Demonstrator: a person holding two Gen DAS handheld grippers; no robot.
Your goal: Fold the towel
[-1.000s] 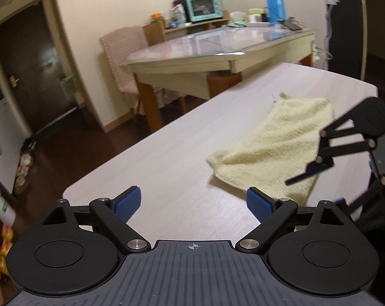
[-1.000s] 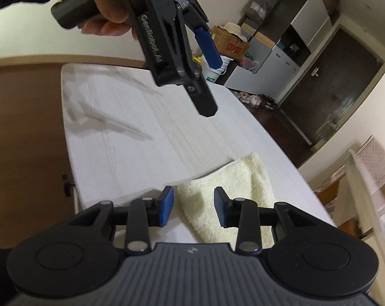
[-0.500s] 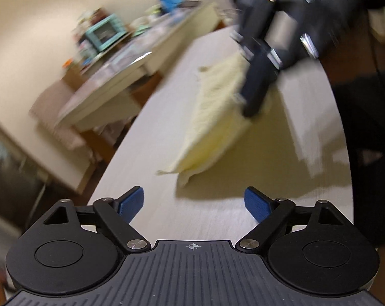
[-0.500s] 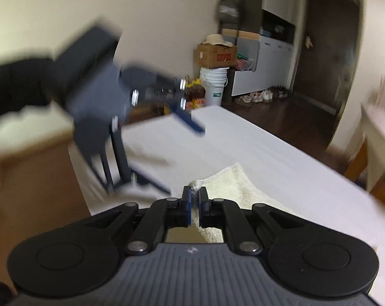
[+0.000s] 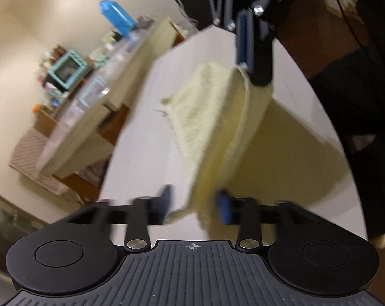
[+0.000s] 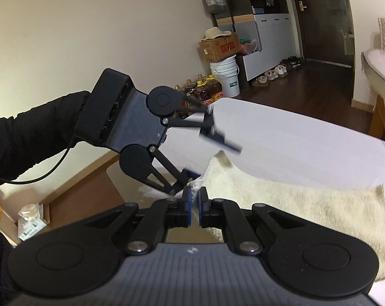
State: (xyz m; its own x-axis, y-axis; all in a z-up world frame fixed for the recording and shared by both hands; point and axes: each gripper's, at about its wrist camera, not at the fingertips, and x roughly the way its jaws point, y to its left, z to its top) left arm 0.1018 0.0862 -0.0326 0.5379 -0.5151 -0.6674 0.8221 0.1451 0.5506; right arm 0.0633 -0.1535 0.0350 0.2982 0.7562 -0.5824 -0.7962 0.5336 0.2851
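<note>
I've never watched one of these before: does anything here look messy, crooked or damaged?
Only the towel: it hangs off the white table in a slack, uneven drape, pinched by the right gripper, the left gripper closing around its corner. Nothing looks spilled or broken.

**A lived-in home, dining corner and entryway**

I'm looking into someone's home. From my left wrist view I see a dining table [image 5: 95, 117] crowded with a small teal toaster oven [image 5: 66, 68], jars and a blue bottle [image 5: 118, 16]. From my right wrist view, a dark door [image 6: 322, 17] stands beyond a wooden floor [image 6: 302, 89], with shoes [image 6: 274, 72] lined along a white cabinet [image 6: 271, 38], a cardboard box [image 6: 219, 47] with a straw hat [image 6: 215, 33] on it, a white bucket [image 6: 225, 79] and cooking oil bottles [image 6: 205, 90].
</note>
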